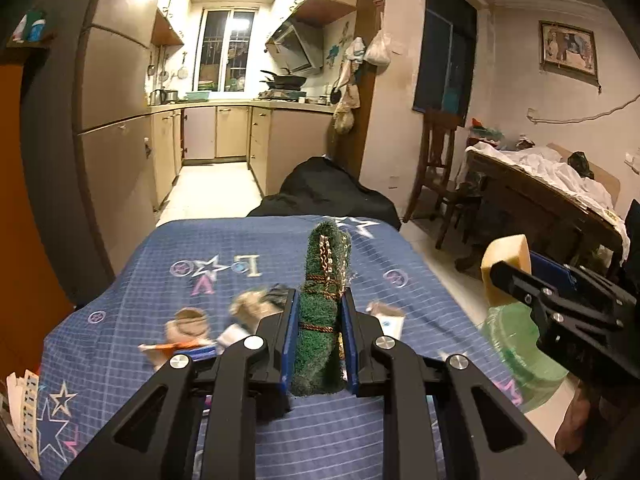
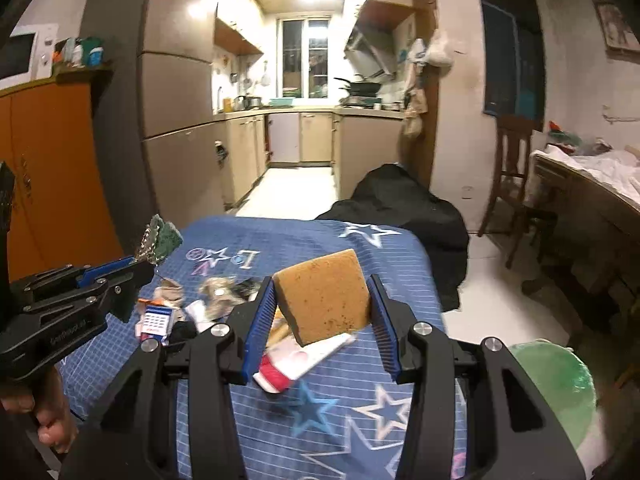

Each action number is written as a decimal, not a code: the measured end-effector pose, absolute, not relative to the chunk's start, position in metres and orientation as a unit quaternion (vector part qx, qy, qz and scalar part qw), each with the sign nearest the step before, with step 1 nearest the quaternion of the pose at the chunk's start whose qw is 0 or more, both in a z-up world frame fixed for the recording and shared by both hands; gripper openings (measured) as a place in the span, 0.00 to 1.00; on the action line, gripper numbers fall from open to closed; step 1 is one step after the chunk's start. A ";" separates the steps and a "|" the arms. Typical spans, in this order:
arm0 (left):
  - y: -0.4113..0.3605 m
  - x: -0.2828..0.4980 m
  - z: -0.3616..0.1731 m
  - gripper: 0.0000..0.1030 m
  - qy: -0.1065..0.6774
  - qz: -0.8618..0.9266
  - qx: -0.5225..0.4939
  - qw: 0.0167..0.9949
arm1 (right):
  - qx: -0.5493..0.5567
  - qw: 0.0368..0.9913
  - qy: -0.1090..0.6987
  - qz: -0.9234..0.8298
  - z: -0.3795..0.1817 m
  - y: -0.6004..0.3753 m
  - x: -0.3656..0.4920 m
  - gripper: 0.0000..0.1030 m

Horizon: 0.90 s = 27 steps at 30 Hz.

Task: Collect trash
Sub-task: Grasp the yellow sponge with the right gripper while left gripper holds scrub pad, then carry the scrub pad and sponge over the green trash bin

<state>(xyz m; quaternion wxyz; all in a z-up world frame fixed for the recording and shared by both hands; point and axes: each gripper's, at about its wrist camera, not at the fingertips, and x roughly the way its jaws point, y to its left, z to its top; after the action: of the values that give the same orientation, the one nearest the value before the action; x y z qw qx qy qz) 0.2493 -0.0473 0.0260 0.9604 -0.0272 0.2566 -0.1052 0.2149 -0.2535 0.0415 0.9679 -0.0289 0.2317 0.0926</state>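
the left gripper (image 1: 318, 312) is pressed onto a green scouring pad (image 1: 326, 276) that has gold and brown threads on it; the pad stands upright between the two blue pads and sticks out above the fingertips. in the right wrist view the same left gripper (image 2: 138, 270) comes in from the left edge, and the tip of the green pad (image 2: 160, 238) shows beyond its fingers, with a hand (image 2: 48, 420) under the handle. the right gripper (image 2: 324, 292) pinches a yellow-brown sponge (image 2: 324, 292), which is tilted a little, with its lower corner pointing down between the jaws; both blue pads touch its sides. in the left wrist view this right gripper (image 1: 508, 276) is at the right edge and the sponge (image 1: 506, 260) looks pale yellow there. both grippers are above a table covered with a blue cloth (image 1: 240, 248) with white grid lines, stars and letters. on the cloth, a pile of trash (image 2: 208, 300) lies near the left side: crumpled brown and grey scraps, a small box with an orange and blue print (image 2: 154, 320), and white paper pieces. just under the sponge lies a white and red wrapper (image 2: 296, 360). to the right of the table, lower than its edge, there is a green translucent bag (image 2: 560, 384); i cannot tell what holds it. behind the table there is a black bundle (image 1: 328, 188) on the floor, and further a kitchen with beige cabinets.
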 end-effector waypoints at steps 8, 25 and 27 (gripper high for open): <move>-0.118 0.259 0.042 0.20 0.256 -0.142 -0.007 0.956 | -0.011 0.972 0.230 0.053 0.050 -0.308 0.211 0.43; -0.310 0.278 0.037 0.20 0.291 -0.295 0.033 0.910 | 0.028 0.955 0.290 -0.058 0.044 -0.465 0.208 0.43; -0.331 0.284 0.030 0.20 0.303 -0.309 0.036 0.901 | 0.035 0.951 0.301 -0.067 0.039 -0.481 0.208 0.43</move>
<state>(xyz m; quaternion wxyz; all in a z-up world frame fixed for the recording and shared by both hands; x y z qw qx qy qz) 0.2845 -0.3308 0.0301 0.9007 0.0361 0.3032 -0.3092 0.2083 -0.4805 0.0393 0.9507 0.0353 0.3006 -0.0671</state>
